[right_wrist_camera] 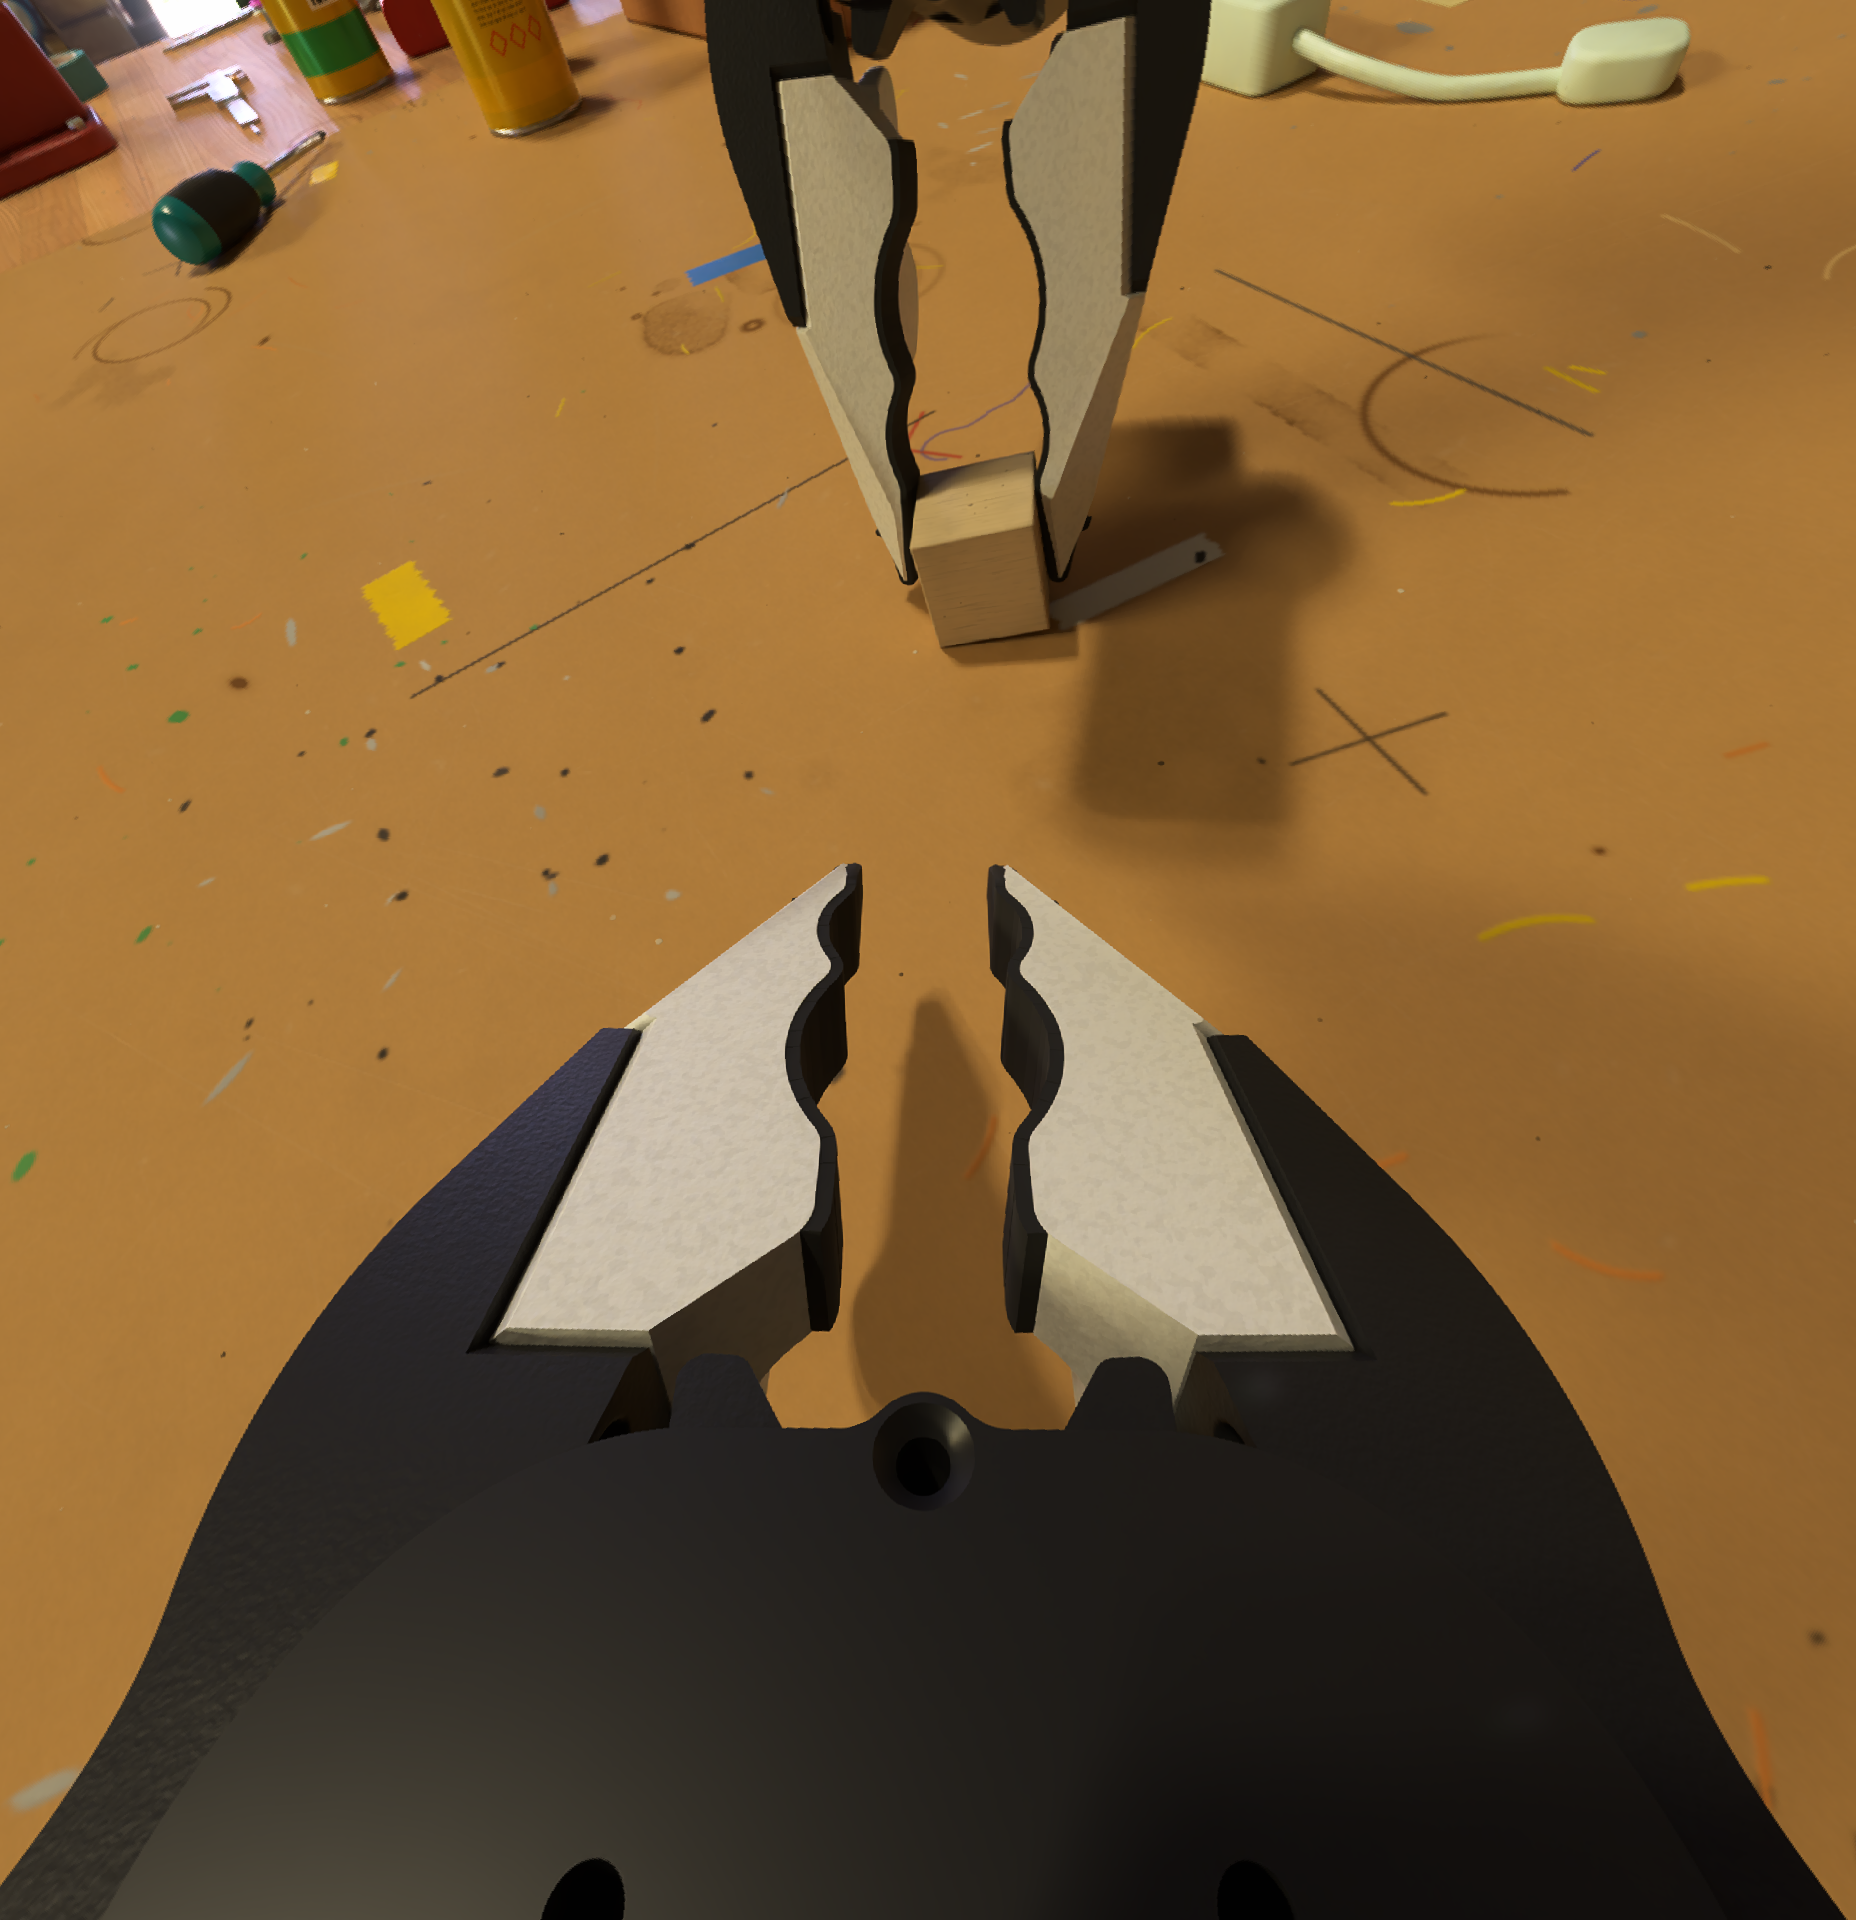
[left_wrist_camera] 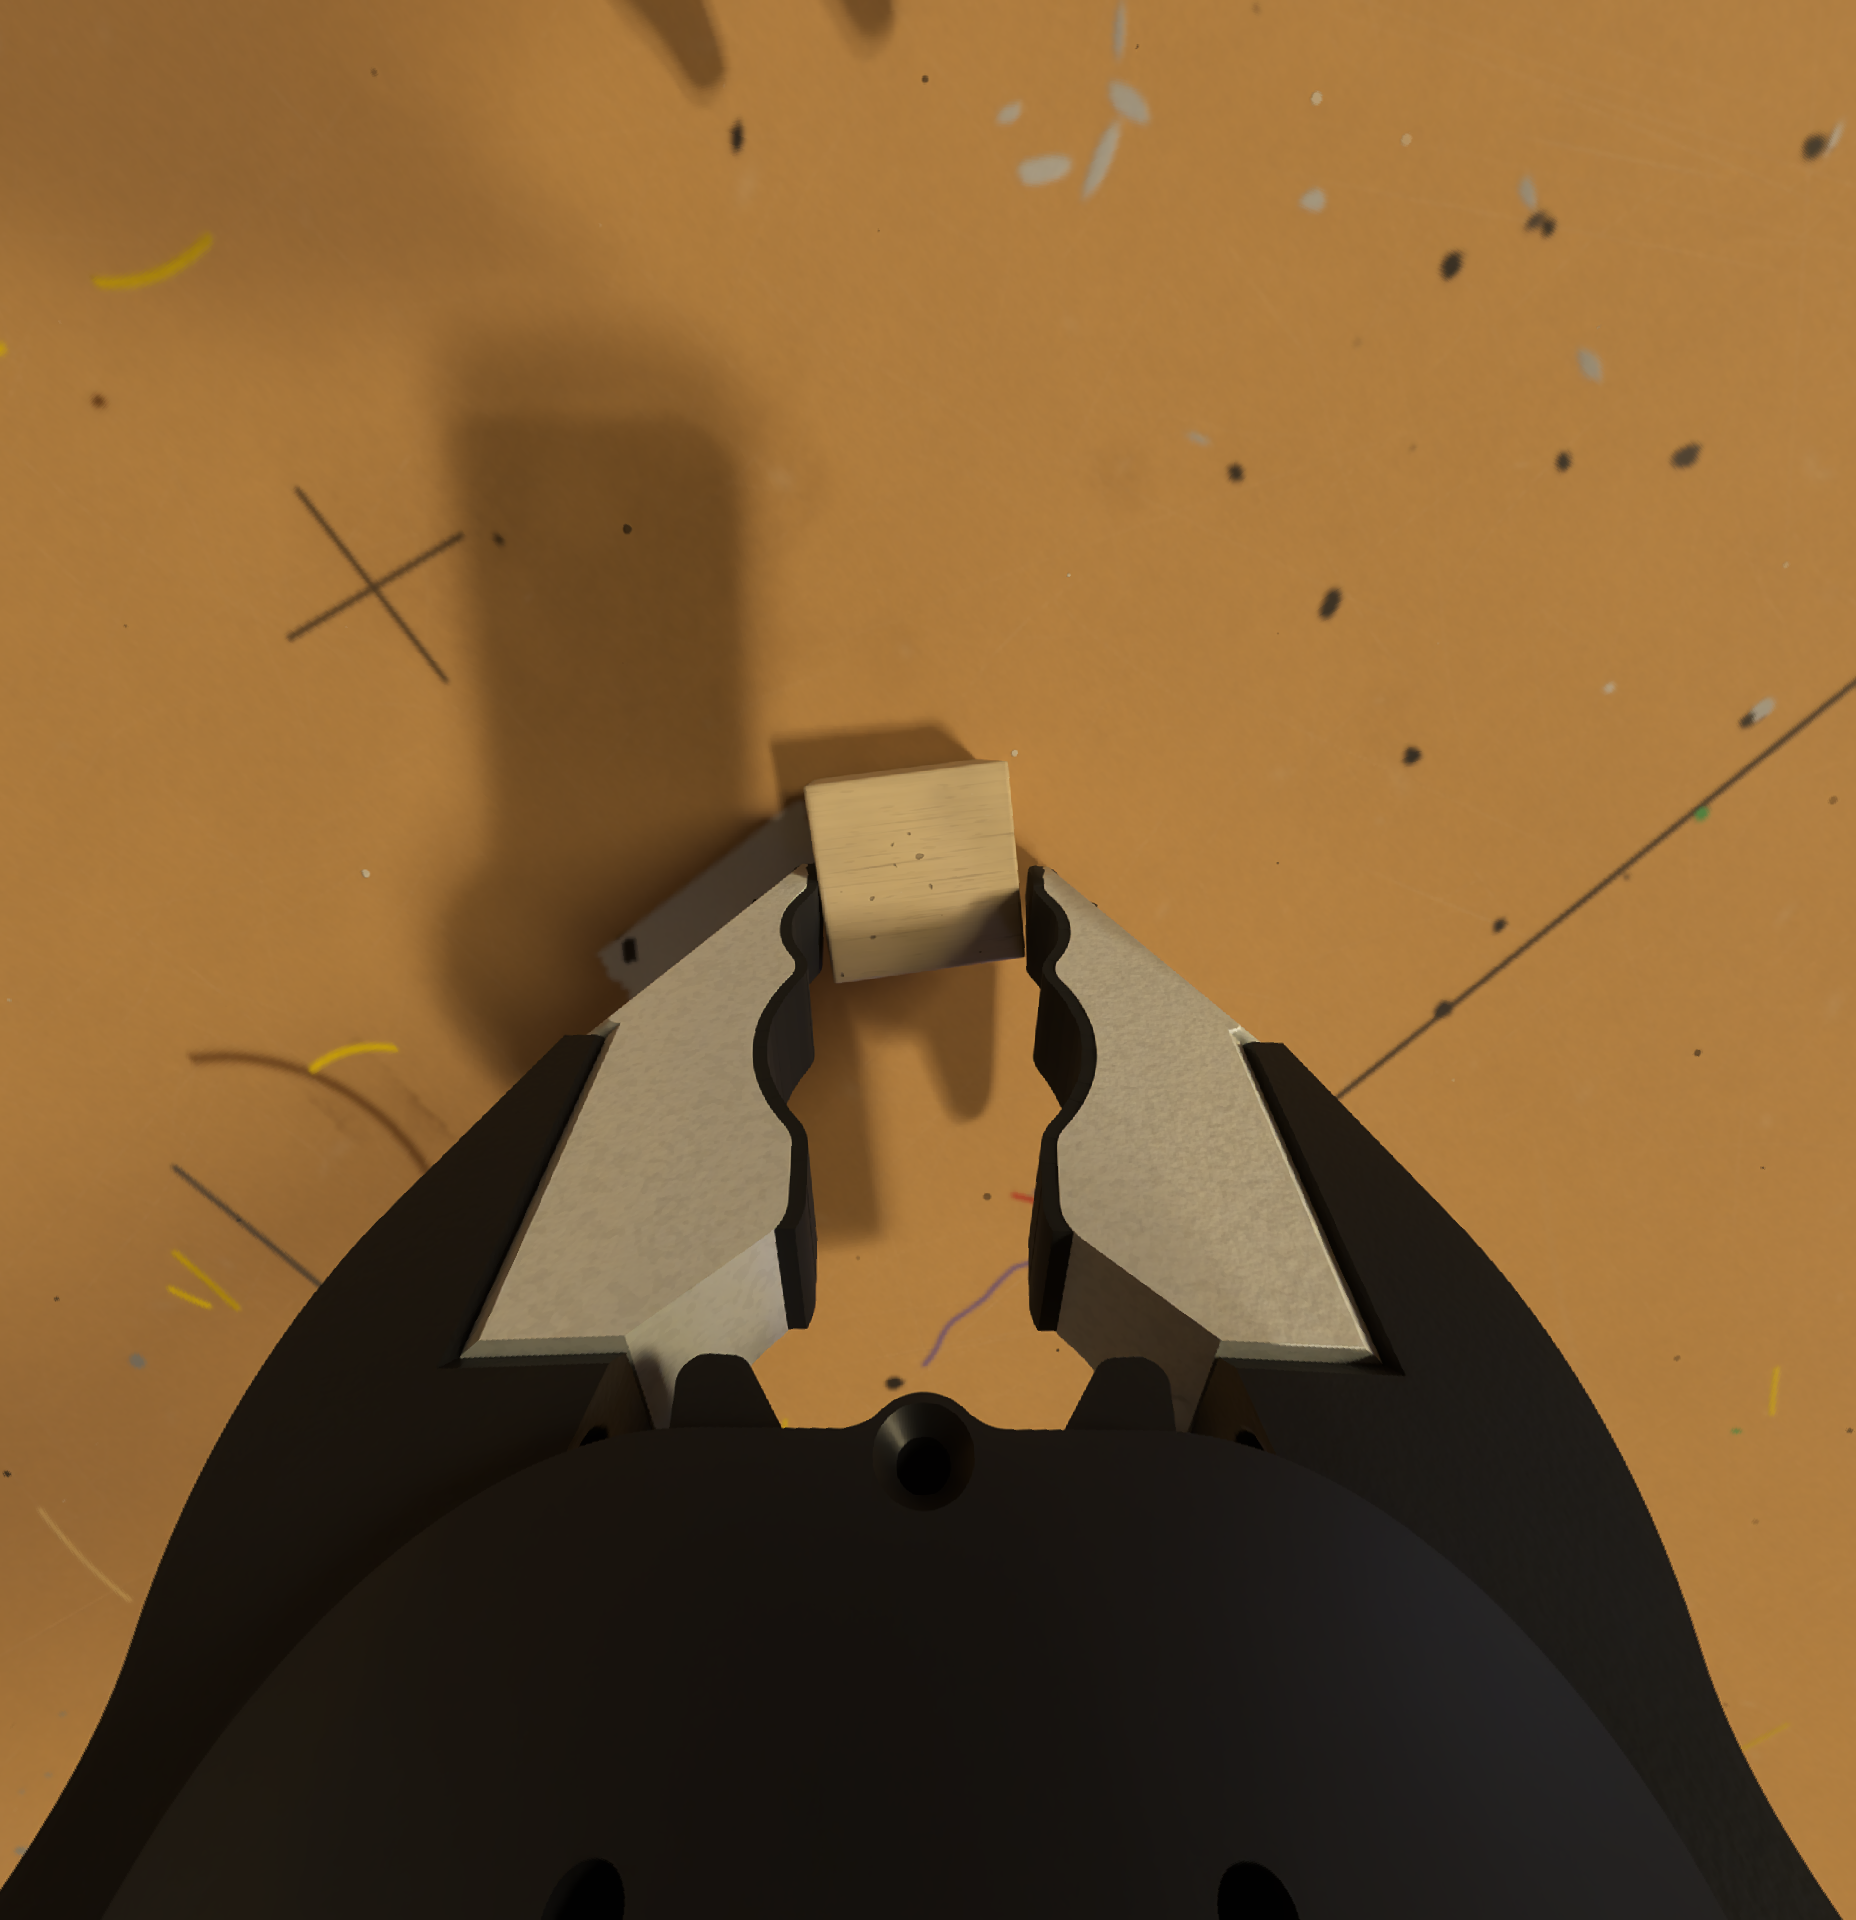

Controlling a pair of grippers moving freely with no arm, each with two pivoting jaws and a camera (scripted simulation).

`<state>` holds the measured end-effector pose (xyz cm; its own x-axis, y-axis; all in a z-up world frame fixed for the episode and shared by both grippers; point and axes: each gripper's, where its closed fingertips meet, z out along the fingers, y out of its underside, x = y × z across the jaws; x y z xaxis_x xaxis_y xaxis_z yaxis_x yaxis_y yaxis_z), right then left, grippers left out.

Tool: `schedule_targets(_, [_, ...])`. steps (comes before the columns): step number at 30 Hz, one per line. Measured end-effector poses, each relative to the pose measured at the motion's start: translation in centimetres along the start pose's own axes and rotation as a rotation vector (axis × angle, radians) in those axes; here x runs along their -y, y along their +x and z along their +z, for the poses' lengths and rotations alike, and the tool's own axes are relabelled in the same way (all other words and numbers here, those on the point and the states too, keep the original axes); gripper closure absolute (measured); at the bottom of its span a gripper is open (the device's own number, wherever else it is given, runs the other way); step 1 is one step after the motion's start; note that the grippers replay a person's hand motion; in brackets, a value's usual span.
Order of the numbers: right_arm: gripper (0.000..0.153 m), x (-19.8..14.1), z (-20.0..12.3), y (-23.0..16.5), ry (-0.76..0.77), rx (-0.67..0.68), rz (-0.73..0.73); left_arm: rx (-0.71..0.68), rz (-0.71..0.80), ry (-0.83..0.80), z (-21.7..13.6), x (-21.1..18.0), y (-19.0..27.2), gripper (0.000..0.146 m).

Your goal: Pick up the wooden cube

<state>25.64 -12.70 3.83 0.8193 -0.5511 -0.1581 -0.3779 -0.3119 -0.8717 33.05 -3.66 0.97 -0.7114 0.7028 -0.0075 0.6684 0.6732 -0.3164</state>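
Note:
The wooden cube (left_wrist_camera: 908, 868) is a pale block resting on the orange table (left_wrist_camera: 1319, 520). My left gripper (left_wrist_camera: 922, 904) points down over it, one fingertip pressed to each side of the cube. The right wrist view shows this from the front: the cube (right_wrist_camera: 981, 561) sits between the left gripper's (right_wrist_camera: 981, 569) fingers and sticks out toward the camera. My right gripper (right_wrist_camera: 926, 883) hovers low over the table, short of the cube, empty, with a narrow gap between its fingers.
A flat grey metal strip (left_wrist_camera: 685, 914) lies on the table against the cube, and also shows in the right wrist view (right_wrist_camera: 1142, 577). At the far edge are a green-handled screwdriver (right_wrist_camera: 212, 213), yellow cans (right_wrist_camera: 508, 62), a red box (right_wrist_camera: 20, 114) and a cream plug with cable (right_wrist_camera: 1443, 62).

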Motion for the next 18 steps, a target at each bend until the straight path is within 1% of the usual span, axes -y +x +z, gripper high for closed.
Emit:
schedule_targets(5, [0.129,0.1,-0.1,0.1,0.008,0.005,0.007,0.024,-0.002,0.038,-0.1,0.0,0.0,0.108])
schedule_targets(11, [0.129,-0.3,0.3,-0.2,-0.013,0.035,0.022,0.089,0.063,0.001,-0.2,-0.1,0.0,0.108])
schedule_targets(15, [0.127,-0.4,1.3,-0.9,-0.049,0.021,-0.042,0.126,0.071,0.023,-0.4,0.2,-0.2,0.108])
schedule_targets(18, [0.125,-0.5,2.1,-0.8,-0.092,-0.04,-0.128,0.147,0.077,0.049,-0.6,0.7,-0.1,0.108])
